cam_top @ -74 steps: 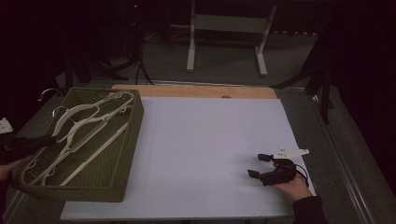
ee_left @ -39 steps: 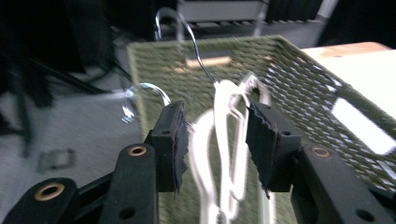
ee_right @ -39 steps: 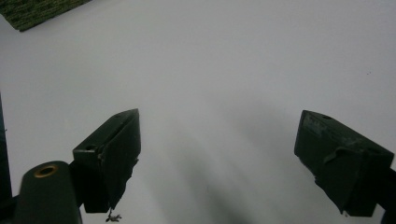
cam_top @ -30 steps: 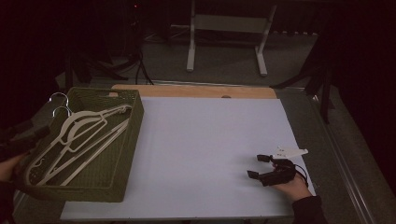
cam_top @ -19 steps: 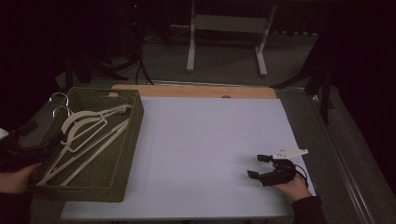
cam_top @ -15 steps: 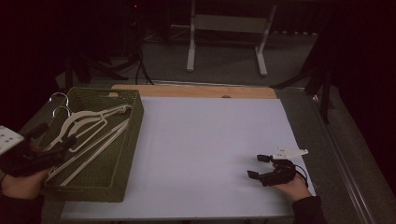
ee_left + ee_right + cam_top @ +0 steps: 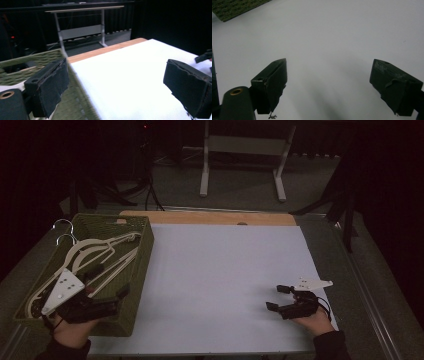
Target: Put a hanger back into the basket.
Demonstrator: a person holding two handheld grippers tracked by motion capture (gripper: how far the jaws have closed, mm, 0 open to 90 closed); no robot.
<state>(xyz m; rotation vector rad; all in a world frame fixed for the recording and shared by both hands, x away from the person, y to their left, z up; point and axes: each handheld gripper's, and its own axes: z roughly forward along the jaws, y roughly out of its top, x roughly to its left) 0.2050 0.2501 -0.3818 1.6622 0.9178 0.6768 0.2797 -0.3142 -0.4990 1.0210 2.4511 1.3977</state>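
— While the hangers (image 7: 95,257) all lie in the green basket (image 7: 142,245) at the left of the high view, is anything out yet?

— Nothing, I'd judge; the white sheet (image 7: 225,270) is bare. The left gripper (image 7: 107,295) sits over the basket's lower edge, jaws spread wide after just opening, nothing between them.

— And the other?

— The right gripper (image 7: 277,297), lower right, gapes too, holding nothing. The whole job looks ahead.

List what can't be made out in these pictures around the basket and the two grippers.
- Hangers in the green basket, high view: dim and overlapping, so their count is unclear; the left gripper covers their near ends.
- Basket, left gripper view: motion-blurred, cut off by the left edge.
- Right gripper, high view: small and dark; detail lost.
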